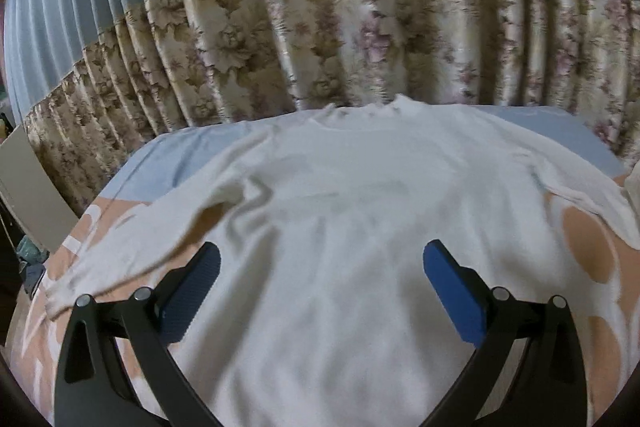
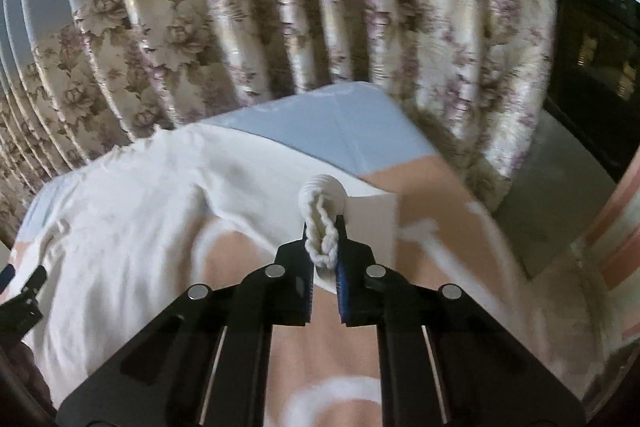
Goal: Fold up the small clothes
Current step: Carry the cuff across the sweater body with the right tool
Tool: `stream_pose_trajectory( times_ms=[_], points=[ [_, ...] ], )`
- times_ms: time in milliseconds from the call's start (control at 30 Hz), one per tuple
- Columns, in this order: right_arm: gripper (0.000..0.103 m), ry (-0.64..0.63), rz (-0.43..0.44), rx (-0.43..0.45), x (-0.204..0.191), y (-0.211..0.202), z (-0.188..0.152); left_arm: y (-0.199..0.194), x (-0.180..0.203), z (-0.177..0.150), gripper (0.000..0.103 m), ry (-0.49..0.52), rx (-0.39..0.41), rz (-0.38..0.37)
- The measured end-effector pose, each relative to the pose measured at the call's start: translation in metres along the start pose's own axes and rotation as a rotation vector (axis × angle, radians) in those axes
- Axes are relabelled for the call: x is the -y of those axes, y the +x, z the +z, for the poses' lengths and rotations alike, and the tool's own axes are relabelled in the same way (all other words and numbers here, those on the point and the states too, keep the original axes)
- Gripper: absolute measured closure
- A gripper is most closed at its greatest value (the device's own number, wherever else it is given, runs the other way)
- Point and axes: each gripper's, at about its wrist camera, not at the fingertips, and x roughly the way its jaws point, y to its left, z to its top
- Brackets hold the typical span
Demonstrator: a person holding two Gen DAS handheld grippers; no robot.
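A white long-sleeved shirt (image 1: 360,211) lies spread on the bed, neck toward the curtain. In the left wrist view my left gripper (image 1: 322,259) hovers over the shirt's lower body, jaws wide open with nothing between the blue pads. The shirt's left sleeve (image 1: 120,247) stretches out toward the bed's left edge. In the right wrist view my right gripper (image 2: 323,227) is shut on the ribbed cuff (image 2: 320,223) of the shirt's right sleeve, lifted off the bed. The shirt's body (image 2: 132,203) lies to its left. The left gripper's tip (image 2: 24,287) shows at the left edge.
The bed cover (image 1: 588,251) is peach with white shapes and has a pale blue band (image 2: 340,131) at the far end. A floral curtain (image 1: 320,39) hangs right behind the bed. A dark cabinet (image 2: 592,75) stands at the right, beyond the bed's corner.
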Motion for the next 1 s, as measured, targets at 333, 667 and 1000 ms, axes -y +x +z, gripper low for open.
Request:
stream_pose_trajectory(
  times_ms=[333, 667, 1000],
  points=[
    [0.094, 0.04, 0.121, -0.019, -0.114, 0.055, 0.018, 0.037, -0.071, 0.013, 0.001, -0.024, -0.012, 0.026],
    [0.094, -0.041, 0.229, -0.064, -0.251, 0.11, 0.027, 0.069, -0.123, 0.017, 0.001, -0.039, -0.021, 0.021],
    [0.094, -0.223, 0.361, -0.112, -0.369, 0.139, -0.002, 0.11, -0.184, 0.018, 0.001, -0.088, -0.029, 0.074]
  ],
)
